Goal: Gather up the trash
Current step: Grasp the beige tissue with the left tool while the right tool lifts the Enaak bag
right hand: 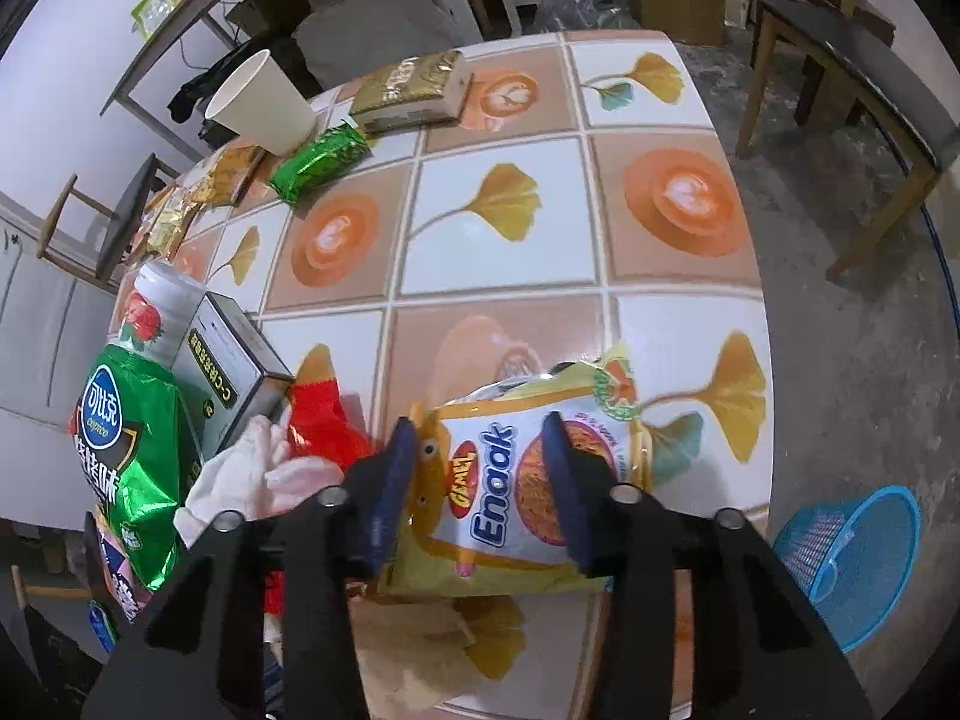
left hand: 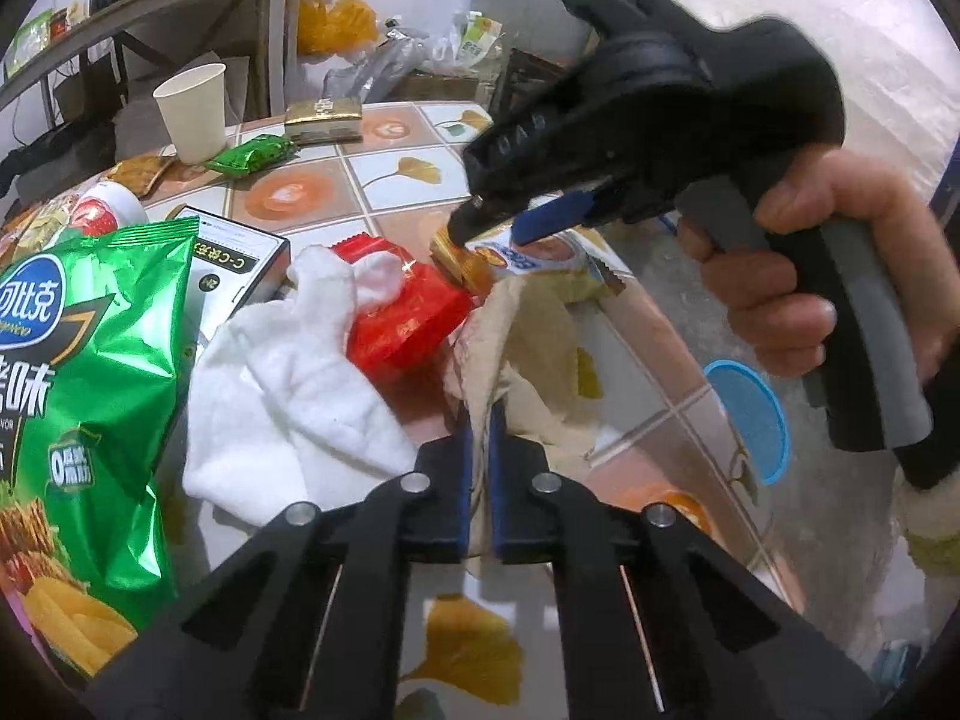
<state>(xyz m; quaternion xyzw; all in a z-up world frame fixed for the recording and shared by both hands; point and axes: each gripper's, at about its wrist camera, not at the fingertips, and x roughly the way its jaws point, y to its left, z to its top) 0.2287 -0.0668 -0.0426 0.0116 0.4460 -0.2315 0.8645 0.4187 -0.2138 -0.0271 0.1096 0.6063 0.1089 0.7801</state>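
My left gripper (left hand: 480,432) is shut on a crumpled beige napkin (left hand: 534,348) at the near edge of the tiled table (right hand: 510,276). Just behind the napkin, a hand holds my right gripper (left hand: 498,234) pointing down onto a yellow and white Enaak snack packet (left hand: 552,255). In the right wrist view the right gripper (right hand: 480,420) has its blue pads pinched on that packet (right hand: 486,510), which bulges between them. A white tissue (left hand: 288,372) and a red wrapper (left hand: 408,312) lie just left of the napkin.
A green chip bag (left hand: 90,360), a grey box (left hand: 240,252) and a strawberry bottle (left hand: 108,210) crowd the left. A paper cup (right hand: 258,102), a small green packet (right hand: 318,162) and a gold box (right hand: 408,90) sit farther back. A blue basket (right hand: 852,558) stands on the floor at right.
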